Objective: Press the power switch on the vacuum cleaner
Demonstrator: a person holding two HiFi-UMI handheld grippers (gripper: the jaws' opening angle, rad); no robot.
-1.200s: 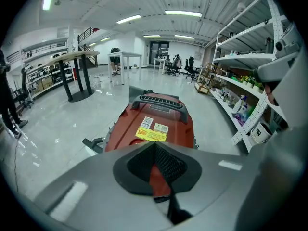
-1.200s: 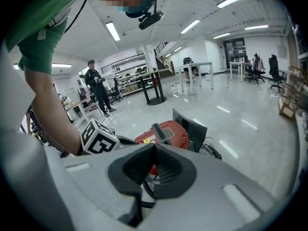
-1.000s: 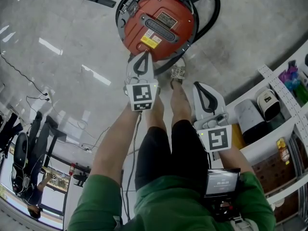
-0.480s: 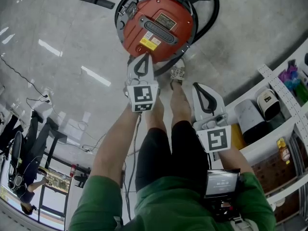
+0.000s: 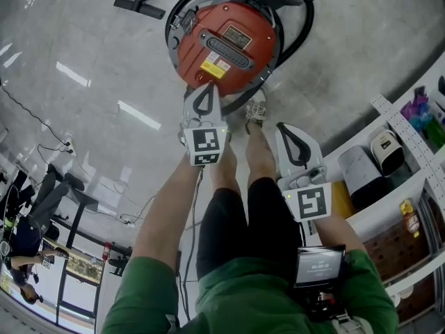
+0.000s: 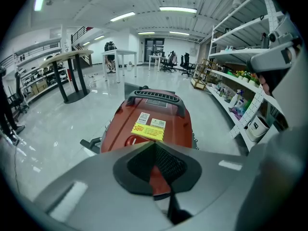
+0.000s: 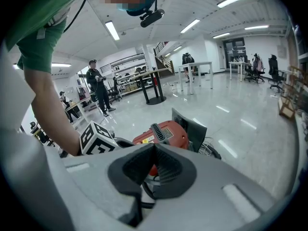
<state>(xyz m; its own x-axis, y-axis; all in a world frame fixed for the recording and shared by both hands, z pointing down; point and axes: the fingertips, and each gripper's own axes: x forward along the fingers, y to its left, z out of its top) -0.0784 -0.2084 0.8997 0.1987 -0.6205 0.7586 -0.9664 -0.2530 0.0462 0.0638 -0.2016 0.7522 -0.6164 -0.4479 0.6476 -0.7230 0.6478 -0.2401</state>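
Approach step: we hold the left tool (image 5: 204,85), jaws together and empty, just short of the vacuum cleaner (image 5: 226,40) at upper centre. The right tool (image 5: 285,127), likewise closed on nothing, idles right of centre. Next, we judge, the left tip must come down squarely on the power switch.

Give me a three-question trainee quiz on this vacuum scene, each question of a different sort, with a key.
1. True or false: in the head view, the left gripper is nearer the vacuum cleaner than the right gripper is.
2. The vacuum cleaner's body is: A blue, B red, C green.
3. Fill in: each gripper's own view shows its jaws ____ (open or shut), with nothing held.

Key: 1 true; 2 B; 3 shut.
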